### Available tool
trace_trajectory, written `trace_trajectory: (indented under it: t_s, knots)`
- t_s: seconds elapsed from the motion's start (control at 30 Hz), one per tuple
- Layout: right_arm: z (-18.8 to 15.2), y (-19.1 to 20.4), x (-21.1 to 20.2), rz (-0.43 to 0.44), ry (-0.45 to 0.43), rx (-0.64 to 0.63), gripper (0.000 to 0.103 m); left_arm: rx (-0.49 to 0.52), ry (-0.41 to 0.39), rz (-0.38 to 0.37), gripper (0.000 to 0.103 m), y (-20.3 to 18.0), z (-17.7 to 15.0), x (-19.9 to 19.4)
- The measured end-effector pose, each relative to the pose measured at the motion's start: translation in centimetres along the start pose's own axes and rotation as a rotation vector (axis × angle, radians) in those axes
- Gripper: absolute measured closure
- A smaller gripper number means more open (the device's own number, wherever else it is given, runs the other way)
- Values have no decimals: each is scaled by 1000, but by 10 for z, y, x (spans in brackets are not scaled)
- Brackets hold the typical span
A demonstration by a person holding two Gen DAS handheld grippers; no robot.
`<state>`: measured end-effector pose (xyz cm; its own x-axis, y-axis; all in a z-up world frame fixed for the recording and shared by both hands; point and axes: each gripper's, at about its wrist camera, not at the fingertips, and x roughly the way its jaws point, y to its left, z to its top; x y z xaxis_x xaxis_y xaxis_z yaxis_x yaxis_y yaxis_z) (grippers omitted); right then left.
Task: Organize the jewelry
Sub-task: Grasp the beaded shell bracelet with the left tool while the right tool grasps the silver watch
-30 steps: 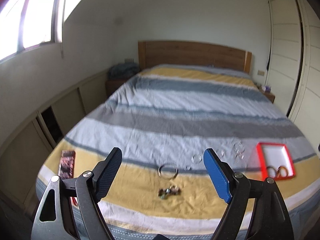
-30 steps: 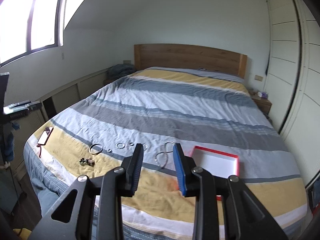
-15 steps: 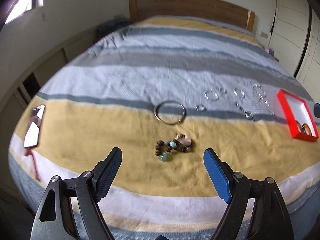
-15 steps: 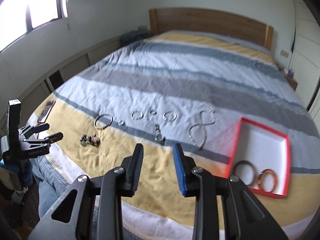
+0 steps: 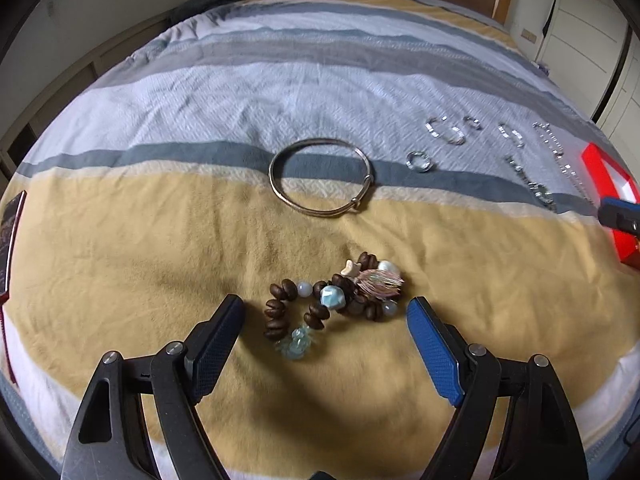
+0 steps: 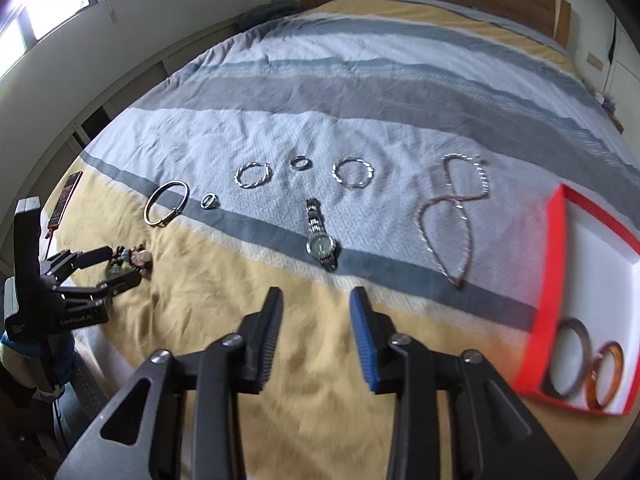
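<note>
My left gripper (image 5: 325, 322) hangs wide open and empty straddling the beaded bracelet (image 5: 334, 304) on the yellow stripe, its length lying across the jaws, while my right gripper (image 6: 316, 320), empty and opening, points at the watch (image 6: 321, 240).

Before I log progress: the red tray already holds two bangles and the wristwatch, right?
Not quite. The red tray holds the two bangles only; the wristwatch lies on the bedspread, outside the tray, ahead of the right gripper. The right wrist view shows it.
</note>
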<state>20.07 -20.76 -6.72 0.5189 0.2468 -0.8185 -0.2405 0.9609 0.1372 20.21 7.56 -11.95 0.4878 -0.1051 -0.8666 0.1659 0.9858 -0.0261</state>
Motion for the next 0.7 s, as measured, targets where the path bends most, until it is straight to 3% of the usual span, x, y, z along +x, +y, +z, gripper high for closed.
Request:
trace_trajectory:
  t_s: [0.23,0.4,0.7]
  knots:
    - [24,-1,47,17,26,-11,65,-23,-7,-21,33,6,4,7]
    - [21,-2,76,19,68,-29,65,-25,-7,-24,41,6,8,10]
    - [22,-11,83,73,54,5,66,-67,5,-53,40,8,19,18]
